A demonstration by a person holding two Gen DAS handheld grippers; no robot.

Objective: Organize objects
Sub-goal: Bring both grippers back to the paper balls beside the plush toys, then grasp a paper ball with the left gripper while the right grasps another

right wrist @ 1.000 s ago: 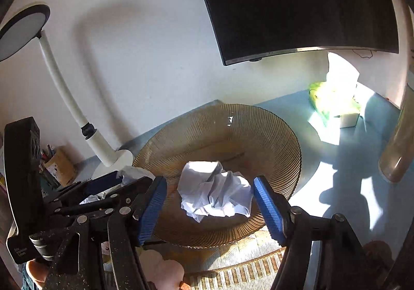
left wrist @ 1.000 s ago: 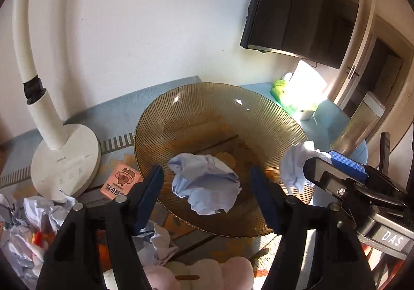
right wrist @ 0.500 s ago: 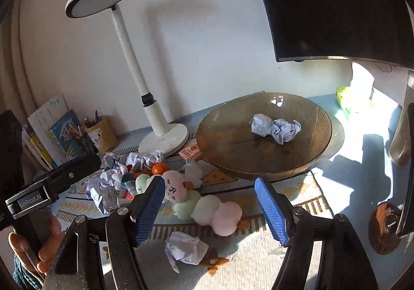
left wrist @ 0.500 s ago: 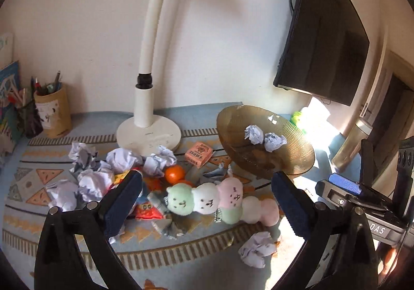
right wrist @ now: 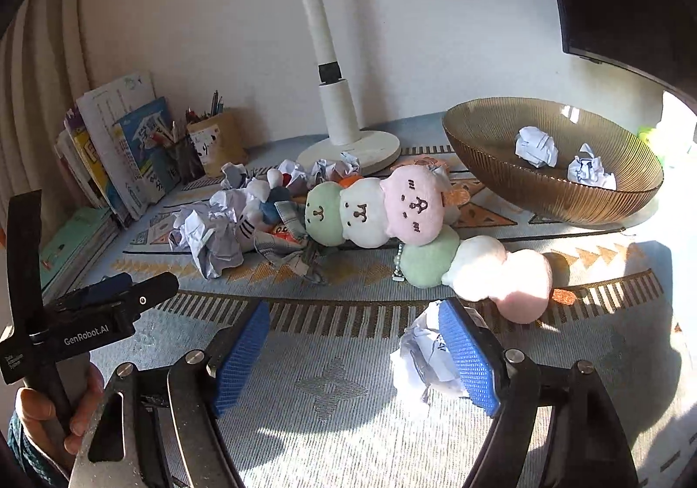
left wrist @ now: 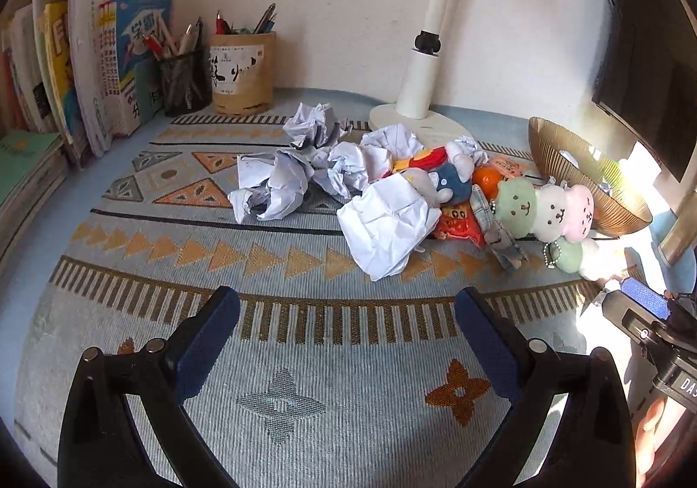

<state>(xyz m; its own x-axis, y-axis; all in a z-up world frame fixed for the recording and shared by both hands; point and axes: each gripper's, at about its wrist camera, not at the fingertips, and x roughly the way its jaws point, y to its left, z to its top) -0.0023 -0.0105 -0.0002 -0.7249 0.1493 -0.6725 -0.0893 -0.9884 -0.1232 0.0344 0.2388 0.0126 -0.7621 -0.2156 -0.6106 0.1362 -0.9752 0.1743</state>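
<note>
The left gripper point(left wrist: 346, 340) hangs over bare patterned mat point(left wrist: 305, 357) on the worktop, its fingers spread wide with nothing between them. The right gripper point(right wrist: 353, 353) is low over the same mat; its fingers are opening, and a crumpled paper ball point(right wrist: 424, 357) lies just inside the right-hand pad, apparently against it, with no squeeze on it.

Two paper balls point(right wrist: 538, 146) already sit in the brown ribbed bowl point(right wrist: 501, 166) at the far right, so the paper looks to be the thing being gathered. More crumpled paper point(left wrist: 383, 222) is heaped mid-mat, tangled with snack packets point(left wrist: 461, 220), an orange point(left wrist: 485, 179) and small plush toys.

What could go wrong:

- The near ball sits off-centre in the right gripper. Closing from here would likely push it sideways, or pinch only a loose flap that tears free on the lift.
- Paper in the heap touches wrappers and toys, so a grab there could drag a packet along or roll the orange away.
- The two three-headed plush toys point(right wrist: 374, 205) lie between the near ball and the bowl; a low carry might knock them.
- The lamp base point(right wrist: 353, 148) stands just behind the heap, so a deep reach may bump it.
- The two grippers are close together, and a careless swing could bring them into contact.
</note>
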